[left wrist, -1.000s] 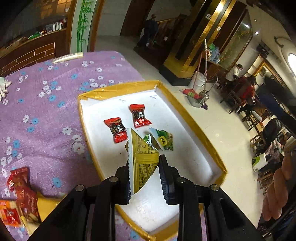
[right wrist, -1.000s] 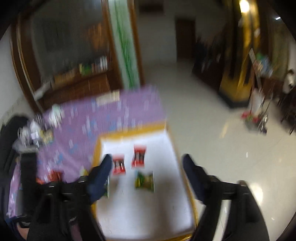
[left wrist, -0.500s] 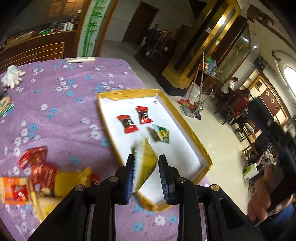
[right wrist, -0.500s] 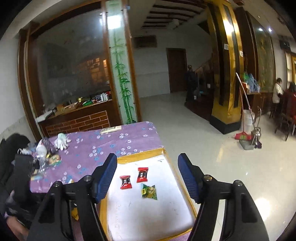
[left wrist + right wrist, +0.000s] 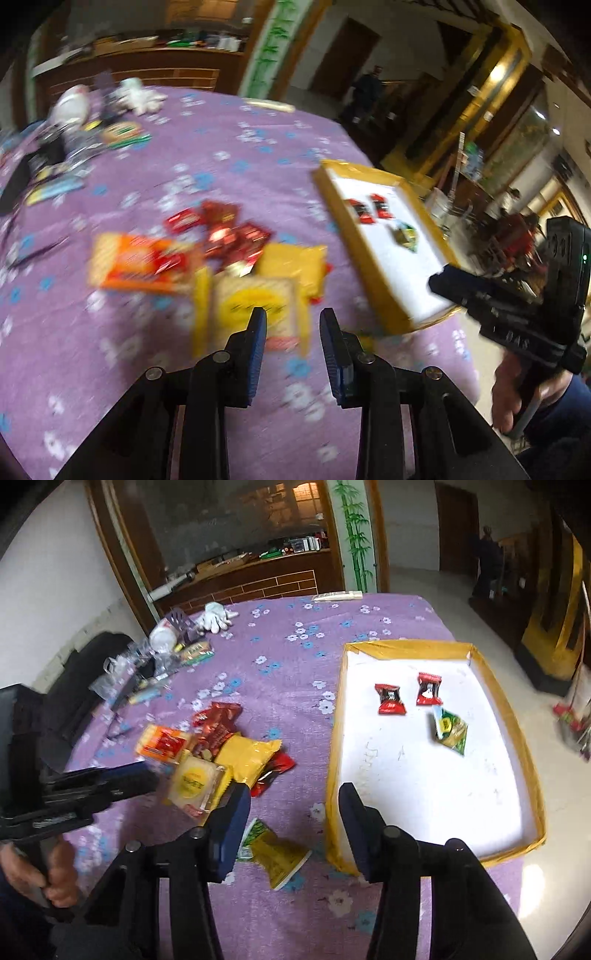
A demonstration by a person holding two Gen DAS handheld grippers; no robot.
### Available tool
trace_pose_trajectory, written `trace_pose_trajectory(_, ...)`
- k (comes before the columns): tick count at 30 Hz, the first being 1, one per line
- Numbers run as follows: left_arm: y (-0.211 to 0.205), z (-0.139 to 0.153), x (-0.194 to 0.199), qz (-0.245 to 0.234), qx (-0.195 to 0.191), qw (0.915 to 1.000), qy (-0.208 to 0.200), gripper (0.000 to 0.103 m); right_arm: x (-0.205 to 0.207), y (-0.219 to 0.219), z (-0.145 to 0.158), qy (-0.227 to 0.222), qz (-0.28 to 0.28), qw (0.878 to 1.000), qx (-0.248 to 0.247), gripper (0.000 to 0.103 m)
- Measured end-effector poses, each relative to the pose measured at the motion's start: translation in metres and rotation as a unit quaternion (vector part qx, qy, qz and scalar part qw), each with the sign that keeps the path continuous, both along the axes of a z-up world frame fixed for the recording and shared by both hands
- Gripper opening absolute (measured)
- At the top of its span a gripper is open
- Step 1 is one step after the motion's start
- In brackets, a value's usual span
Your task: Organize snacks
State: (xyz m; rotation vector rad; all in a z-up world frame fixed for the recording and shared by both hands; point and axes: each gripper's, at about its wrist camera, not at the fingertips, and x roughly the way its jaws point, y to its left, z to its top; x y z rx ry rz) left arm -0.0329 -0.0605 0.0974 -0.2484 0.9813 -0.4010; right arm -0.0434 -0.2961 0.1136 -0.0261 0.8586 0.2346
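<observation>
Snacks: a blurred pile [image 5: 218, 753] left of the yellow-rimmed tray [image 5: 334, 738], 2 red packets [image 5: 390, 699] and 1 green [image 5: 450, 731] inside it, a yellow-green packet [image 5: 275, 853] beside its near corner; left gripper [image 5: 291, 332] opening, empty; right gripper [image 5: 291, 812] closing, empty; no wrapper text legible.

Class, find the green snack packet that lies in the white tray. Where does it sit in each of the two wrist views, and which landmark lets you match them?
Left wrist view: green snack packet at right of centre, blurred, in the tray.
Right wrist view: packet at upper right, on the tray's white floor.
Shared landmark: the two red candies just beyond it.
</observation>
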Motion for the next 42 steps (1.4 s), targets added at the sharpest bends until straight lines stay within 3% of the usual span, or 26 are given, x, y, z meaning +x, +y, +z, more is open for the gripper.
trace_pose_trajectory(4, 0.023, -0.012, -0.012, 0.021, -0.001, 0.9997, 0.015, 0.03, -0.008, 0.015, -0.001, -0.013, 0.05, 0.998, -0.032, 0.049)
trace_pose_trajectory(8, 0.035, -0.02, -0.022, 0.026, 0.001, 0.9994, 0.021, 0.031, -0.003, 0.031, -0.018, 0.048, 0.132, 0.99, -0.028, 0.049)
trace_pose_trajectory(9, 0.036, -0.022, -0.023, 0.025, 0.001, 0.9994, 0.023, 0.035, -0.003, 0.034, -0.024, 0.057, 0.144, 0.987, -0.029, 0.049)
trace_pose_trajectory(12, 0.039, -0.024, -0.026, 0.02, 0.006, 0.9994, 0.029, 0.046, 0.002, 0.041, -0.044, 0.093, 0.165, 0.981, -0.042, 0.049)
trace_pose_trajectory(20, 0.036, -0.027, -0.021, 0.011, 0.009, 0.9993, 0.034, 0.048, 0.02, 0.063, -0.085, 0.152, 0.234, 0.954, -0.108, 0.049)
trace_pose_trajectory(25, 0.031, -0.027, -0.013, 0.006, 0.012, 0.9993, 0.034, 0.055, 0.024, 0.069, -0.104, 0.172, 0.234, 0.946, -0.142, 0.047)
trace_pose_trajectory(28, 0.027, -0.028, -0.006, 0.004, 0.016, 0.9992, 0.037, 0.059, 0.018, 0.067, -0.104, 0.168, 0.229, 0.949, -0.137, 0.037)
trace_pose_trajectory(32, 0.021, -0.033, 0.008, 0.005, 0.019, 0.9987, 0.047, 0.074, 0.005, 0.059, -0.092, 0.154, 0.206, 0.96, -0.109, 0.035)
trace_pose_trajectory(38, -0.003, -0.044, 0.033, -0.007, 0.027, 0.9964, 0.079, 0.083, -0.012, 0.036, -0.07, 0.134, 0.143, 0.98, -0.041, 0.035)
trace_pose_trajectory(42, -0.024, -0.055, 0.048, -0.015, 0.06, 0.9942, 0.089, 0.087, -0.012, 0.02, -0.059, 0.121, 0.102, 0.987, -0.02, 0.035)
